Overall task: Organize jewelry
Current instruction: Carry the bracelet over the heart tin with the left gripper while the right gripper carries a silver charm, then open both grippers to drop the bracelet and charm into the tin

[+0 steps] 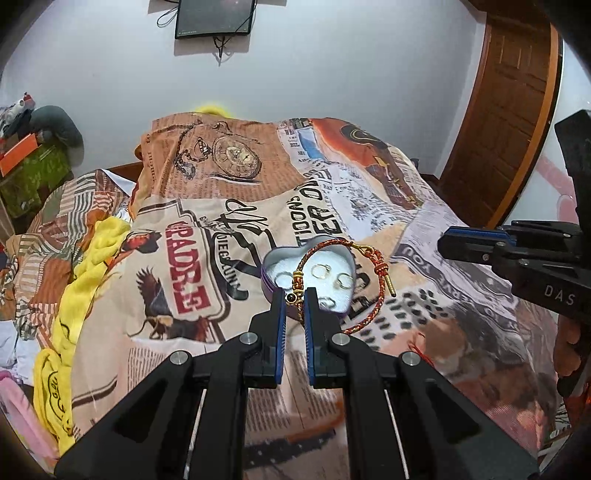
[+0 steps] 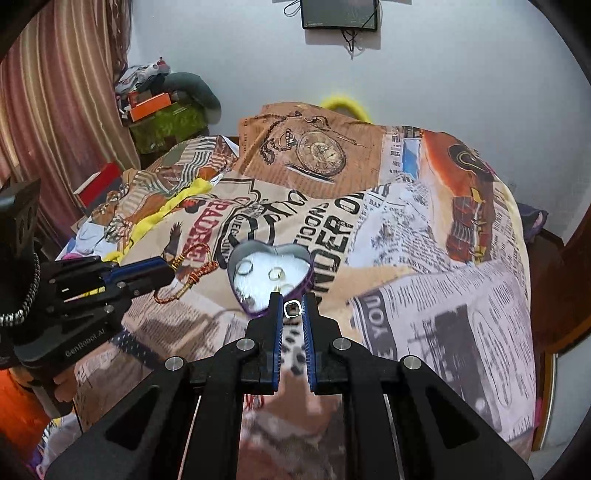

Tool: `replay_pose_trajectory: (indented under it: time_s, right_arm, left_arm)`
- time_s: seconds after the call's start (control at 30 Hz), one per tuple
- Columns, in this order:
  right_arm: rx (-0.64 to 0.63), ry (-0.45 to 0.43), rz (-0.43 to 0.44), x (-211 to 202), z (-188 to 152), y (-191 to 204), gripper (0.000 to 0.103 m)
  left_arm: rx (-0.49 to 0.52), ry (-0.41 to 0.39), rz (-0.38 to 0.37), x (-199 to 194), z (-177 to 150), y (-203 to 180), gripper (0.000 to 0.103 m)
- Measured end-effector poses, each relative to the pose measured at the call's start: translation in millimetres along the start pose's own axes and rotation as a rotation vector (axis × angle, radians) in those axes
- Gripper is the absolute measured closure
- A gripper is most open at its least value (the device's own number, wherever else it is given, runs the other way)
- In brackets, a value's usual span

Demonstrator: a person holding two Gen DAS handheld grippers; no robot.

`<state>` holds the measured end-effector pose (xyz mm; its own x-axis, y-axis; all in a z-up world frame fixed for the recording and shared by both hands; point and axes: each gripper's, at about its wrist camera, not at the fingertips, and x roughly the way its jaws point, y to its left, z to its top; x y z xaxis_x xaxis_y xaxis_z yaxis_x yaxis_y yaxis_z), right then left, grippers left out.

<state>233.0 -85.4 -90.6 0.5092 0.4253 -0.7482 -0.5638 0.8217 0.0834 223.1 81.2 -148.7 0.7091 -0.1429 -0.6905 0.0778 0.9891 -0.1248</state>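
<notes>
A bed covered by a newspaper-print bedspread (image 1: 332, 192) in tan, orange and white is seen in both wrist views. On it, a small heart-shaped purple tin box (image 1: 309, 275) with a pale lining lies open, and thin gold rings (image 1: 320, 270) are seen resting inside it.

The left gripper (image 1: 295, 295) is held just in front of the box, its jaws drawn narrow around a braided red-and-gold cord bracelet (image 1: 364, 295) — the dark bead and gold fittings of the bracelet are pinched between the tips. From there the cord is looped up across the box's rim and down onto the bedspread to the right of the box, ending in a gold bar clasp. In the right wrist view the same bracelet (image 2: 186, 275) is seen hanging from the left gripper (image 2: 168, 273), to the left of the box (image 2: 270, 278).

The right gripper (image 2: 292, 308) is positioned at the near edge of the box, and a small silver-coloured ring (image 2: 292, 308) (squarish in outline) is held between its narrowed jaws.

A crumpled yellow cloth (image 1: 88, 273) lies at the left side of the bed, and a dark screen (image 1: 214, 16) is mounted on the white wall behind.
</notes>
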Motion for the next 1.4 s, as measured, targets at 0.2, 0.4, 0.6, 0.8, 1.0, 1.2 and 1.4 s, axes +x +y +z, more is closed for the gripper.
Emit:
replay_pose_trajectory:
  time_s: [0.2,0.4,0.6,0.8,1.0,1.2,1.4]
  right_arm:
    - [-0.009,0.018,0.009,21,15,-1,0.094]
    - [0.001,0.064,0.04,46,22,-6,0.094]
    - [0.003,0.126,0.06,72,23,-5,0.094]
    - [-0.017,0.157,0.045,91,29,-1,0.094]
    - [0.035,0.191,0.066,104,33,-10,0.094]
    - [0.039,0.219,0.083,110,30,-10,0.094]
    - [0.047,0.242,0.107,113,28,-7,0.094]
  left_arm:
    - [0.002,0.02,0.011,28,12,10,0.095]
    - [0.003,0.053,0.022,56,21,21,0.095]
    - [0.027,0.103,0.025,80,20,22,0.095]
    - [0.069,0.118,0.032,91,17,13,0.095]
    - [0.101,0.123,0.034,94,21,7,0.095]
    - [0.077,0.126,0.028,94,22,9,0.095]
    - [0.029,0.135,0.008,90,23,16,0.095]
